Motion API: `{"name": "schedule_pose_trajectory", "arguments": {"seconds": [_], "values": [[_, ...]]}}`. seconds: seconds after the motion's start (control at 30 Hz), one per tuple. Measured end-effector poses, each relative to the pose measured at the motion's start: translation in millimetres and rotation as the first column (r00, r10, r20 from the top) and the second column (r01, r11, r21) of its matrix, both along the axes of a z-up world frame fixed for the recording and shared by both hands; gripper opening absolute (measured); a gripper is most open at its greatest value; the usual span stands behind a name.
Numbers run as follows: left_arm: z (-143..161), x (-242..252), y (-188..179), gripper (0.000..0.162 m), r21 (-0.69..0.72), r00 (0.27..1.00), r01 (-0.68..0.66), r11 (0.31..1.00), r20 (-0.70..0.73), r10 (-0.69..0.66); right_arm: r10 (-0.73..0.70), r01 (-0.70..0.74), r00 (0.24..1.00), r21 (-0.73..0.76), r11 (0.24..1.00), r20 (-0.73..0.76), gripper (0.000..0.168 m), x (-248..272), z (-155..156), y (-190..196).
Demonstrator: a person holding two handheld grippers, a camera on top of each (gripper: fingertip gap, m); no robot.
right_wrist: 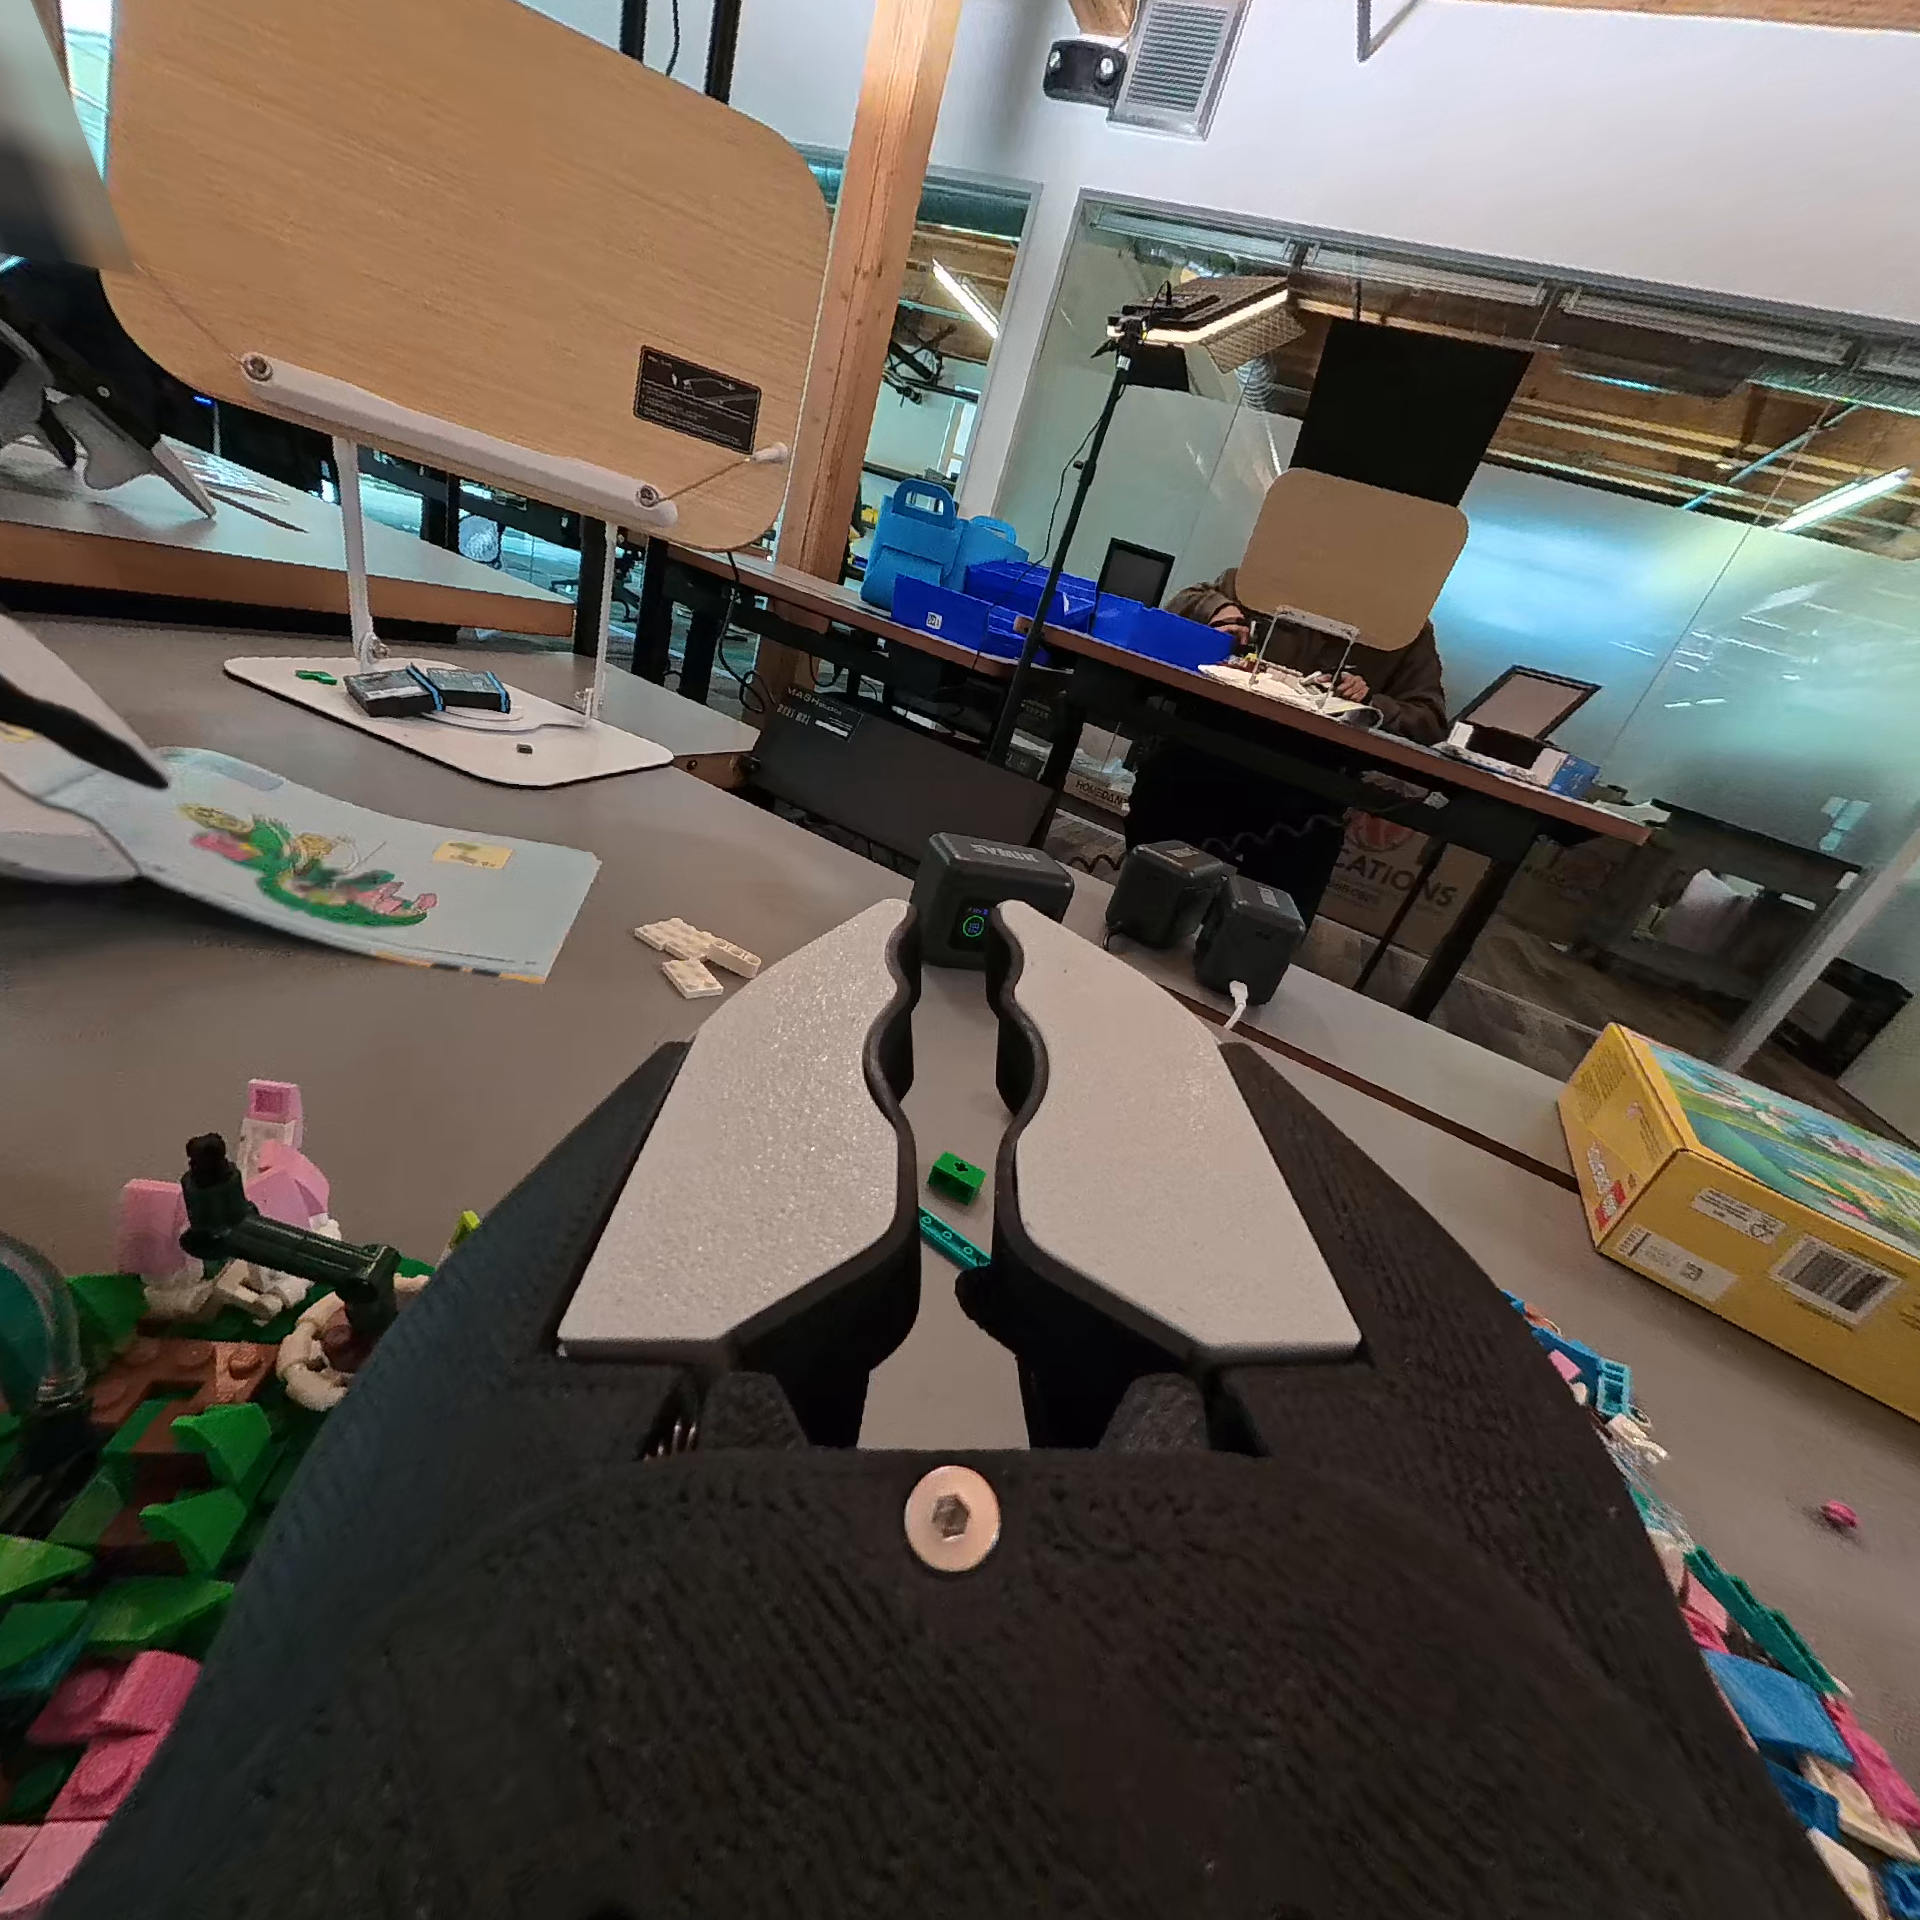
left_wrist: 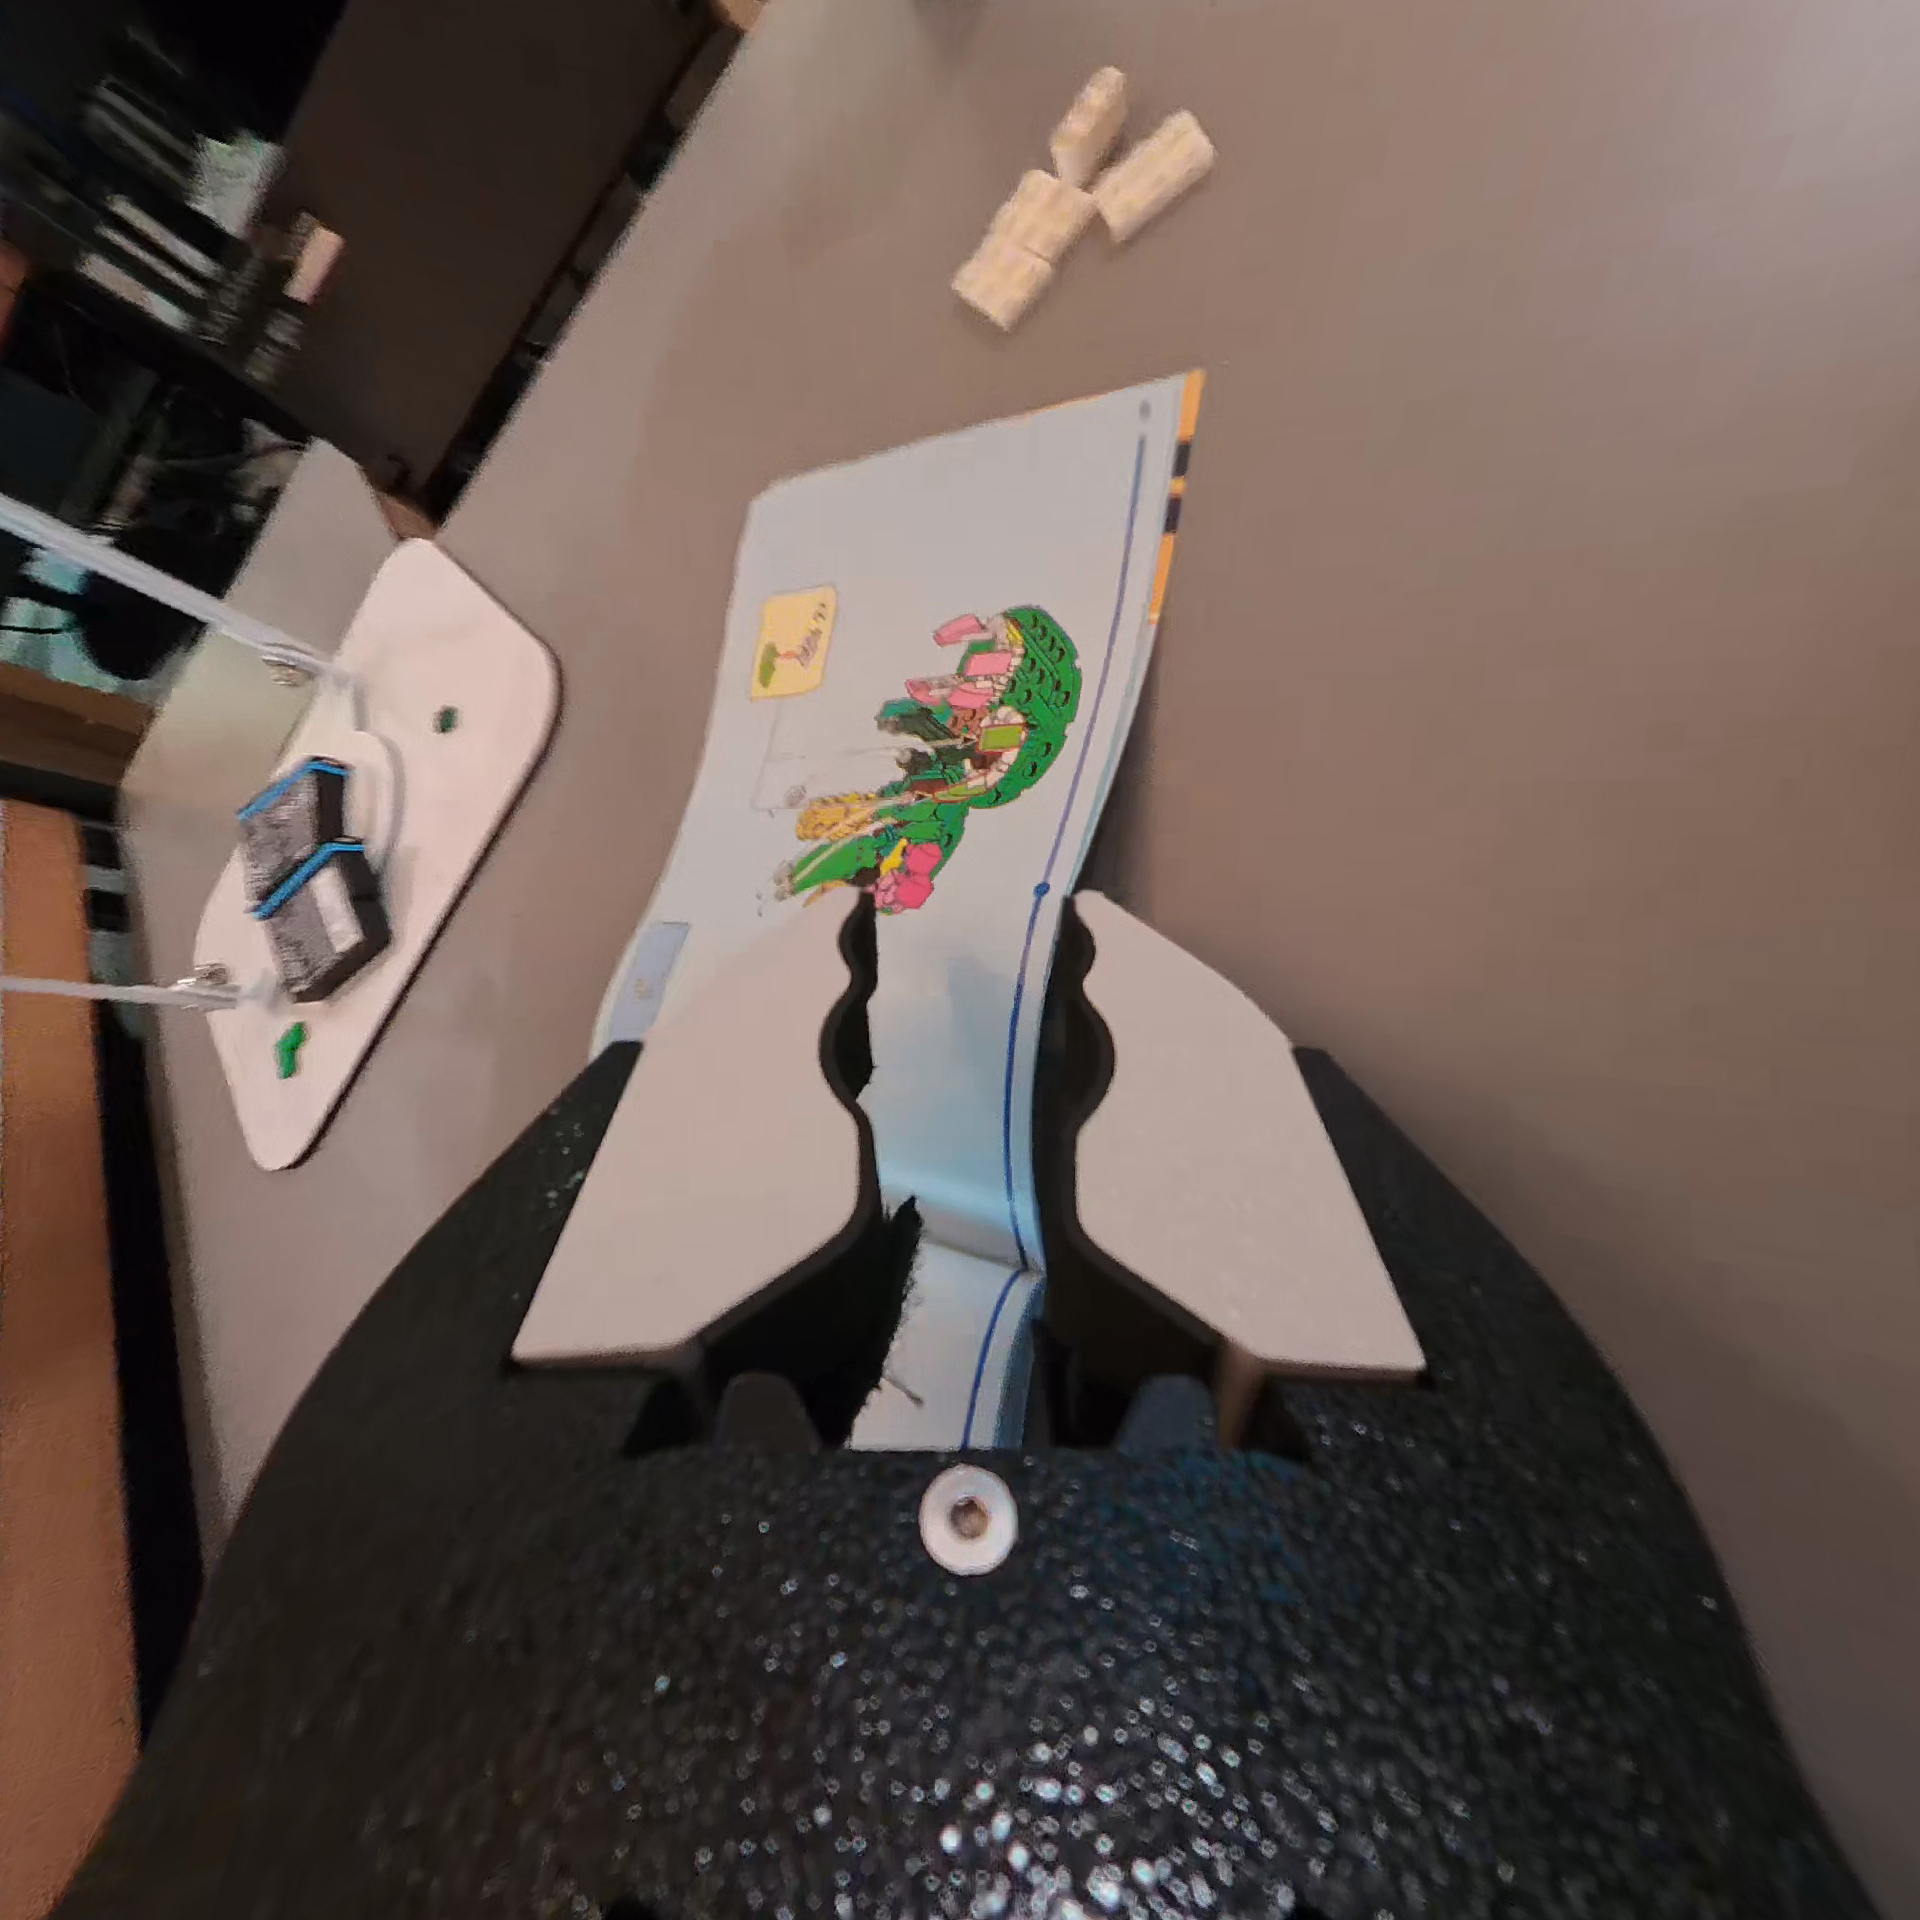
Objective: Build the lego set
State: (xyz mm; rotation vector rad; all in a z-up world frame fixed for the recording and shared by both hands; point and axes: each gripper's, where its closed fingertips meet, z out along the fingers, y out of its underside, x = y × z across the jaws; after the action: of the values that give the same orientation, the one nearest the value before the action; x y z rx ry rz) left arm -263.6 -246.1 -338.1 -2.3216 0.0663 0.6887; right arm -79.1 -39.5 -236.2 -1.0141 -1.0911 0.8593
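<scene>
Booklet: the instruction booklet [left_wrist: 935, 665] lies open on the grey table [left_wrist: 1558, 727], its near page lifted and curving up between the left gripper's [left_wrist: 961, 914] fingers; the right wrist view shows it far left [right_wrist: 343, 862].
Left gripper: clenched on a page of the booklet, near the fold.
Right gripper: the right gripper [right_wrist: 954, 925] is released, jaws a little apart, nothing between them; it hovers over a green brick [right_wrist: 956, 1179] and a teal plate [right_wrist: 951, 1238].
Model: the half-built green and pink model [right_wrist: 187, 1382] sits near left.
Loose parts: white plates [right_wrist: 696, 951] lie just right of the booklet; mixed bricks [right_wrist: 1766, 1704] pile up near right.
Box: a yellow box [right_wrist: 1756, 1216] stands right.
Step in hand: probably turning a page.
Doing it well: pinch one leaf only, sweep it over in a low arc, keep the grip light so the paper does not tear, and let go once it lies flat.
</scene>
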Motion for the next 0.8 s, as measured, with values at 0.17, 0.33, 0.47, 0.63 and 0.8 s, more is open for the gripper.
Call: {"name": "schedule_pose_trajectory", "arguments": {"seconds": [0.17, 0.33, 0.47, 0.63, 0.8], "values": [[5, 7, 3, 0.043, 0.059, 0.996, 0.014, 0.998, 0.083, -0.018, 0.0, 0.0, 1.0, 0.001, 1.0, 0.005, 0.01, -1, -1, 0], [-7, 2, -4, 0.045, -0.006, 0.996, -0.009, 1.0, 0.093, 0.009, 0.001, -0.001, 1.0, 0.003, 1.0, 0.006, 0.01, -1, -1, 0], [-13, -1, -5, 0.037, -0.044, 0.998, -0.022, 0.999, 0.064, 0.025, 0.003, -0.003, 1.0, 0.003, 1.0, 0.008, 0.01, -1, -2, 0], [-13, -5, 0, 0.007, -0.017, 1.0, -0.007, 1.0, -0.019, 0.006, 0.005, -0.005, 1.0, 0.005, 1.0, 0.009, 0.01, -1, -1, -1], [-17, -3, 0, 0.001, -0.029, 1.0, 0.0, 1.0, 0.014, 0.001, 0.004, -0.004, 1.0, 0.007, 1.0, 0.012, 0.01, -1, -2, -1]]}}
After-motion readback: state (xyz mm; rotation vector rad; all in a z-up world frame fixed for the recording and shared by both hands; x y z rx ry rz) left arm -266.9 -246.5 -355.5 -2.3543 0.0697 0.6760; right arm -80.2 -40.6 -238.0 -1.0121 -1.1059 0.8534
